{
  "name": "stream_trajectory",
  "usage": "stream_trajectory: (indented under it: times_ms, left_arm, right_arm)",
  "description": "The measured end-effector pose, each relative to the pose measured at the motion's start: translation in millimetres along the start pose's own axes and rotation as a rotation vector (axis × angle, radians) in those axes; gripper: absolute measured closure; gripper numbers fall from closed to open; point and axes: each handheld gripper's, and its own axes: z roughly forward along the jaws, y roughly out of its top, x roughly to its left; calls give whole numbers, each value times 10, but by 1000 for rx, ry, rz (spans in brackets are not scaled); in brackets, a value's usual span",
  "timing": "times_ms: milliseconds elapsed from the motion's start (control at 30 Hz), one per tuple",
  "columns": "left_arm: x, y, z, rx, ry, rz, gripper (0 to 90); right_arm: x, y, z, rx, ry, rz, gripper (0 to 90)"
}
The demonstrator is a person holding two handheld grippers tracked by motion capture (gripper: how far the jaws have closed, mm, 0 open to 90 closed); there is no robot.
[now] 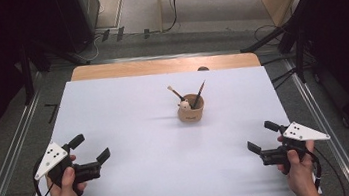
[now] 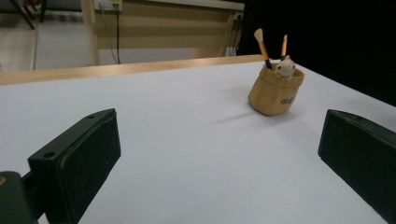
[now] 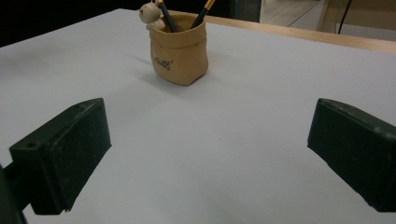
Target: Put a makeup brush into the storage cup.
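Tan pen pot point(image 1: 191, 108) upright mid-table, brushes point(image 1: 176, 93) splayed upward, both tongs gaping

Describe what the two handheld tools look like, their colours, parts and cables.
Each tool, left tool and right tool, is black with two flat, blocky black jaws, a white three-cornered plate dotted with dark marks on top, and a black cable trailing behind. No sleeves show on the forearms.

Pen holder point(image 3: 179, 49): small dark script printed low on its front, too small and blurred to read.
Other readable text: none.
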Motion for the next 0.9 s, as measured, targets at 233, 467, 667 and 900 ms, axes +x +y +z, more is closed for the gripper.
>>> stream_trajectory:
  times_ms: [233,467,667,900]
  left_arm:
    - [116,-112,-166,4,23,-5,0]
    - [167,-182,-325,12,49,23,0]
    - [240,-218,-420,11,74,-1,0]
    - [281,-242,-492,24,90,24,0]
  right_arm:
    - [3,-8,14,4,2,3,0]
    - [-11,-13,20,7,-6,7,0]
    - [6,-9,12,10,-4,-8,0]
    - [-7,-17,-4,6,-12,-6,0]
